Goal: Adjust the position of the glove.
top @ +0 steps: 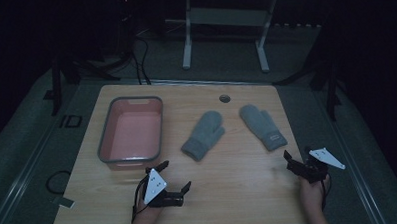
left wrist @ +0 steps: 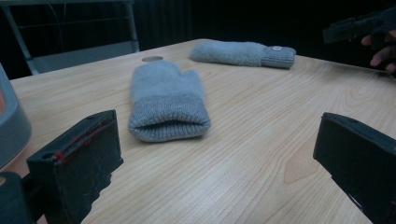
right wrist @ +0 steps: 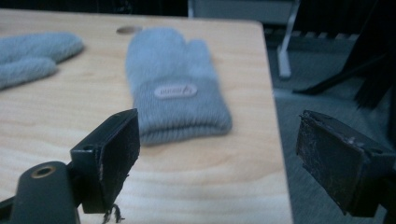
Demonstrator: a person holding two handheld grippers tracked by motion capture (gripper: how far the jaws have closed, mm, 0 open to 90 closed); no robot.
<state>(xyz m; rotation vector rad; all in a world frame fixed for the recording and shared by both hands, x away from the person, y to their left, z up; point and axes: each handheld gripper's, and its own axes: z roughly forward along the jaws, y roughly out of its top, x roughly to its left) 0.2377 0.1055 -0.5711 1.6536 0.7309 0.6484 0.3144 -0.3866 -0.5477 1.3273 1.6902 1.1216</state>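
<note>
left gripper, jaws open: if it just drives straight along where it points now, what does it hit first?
Most likely the nearer grey mitten: its open cuff faces the left gripper, a little left of centre between the open jaws. Bare table lies before it. Depth is hard to judge, so the jaws might straddle the cuff.

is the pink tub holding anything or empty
Empty. In the high view the pink tub shows only its bare pink floor, and both grey mittens lie outside it on the table.
</note>
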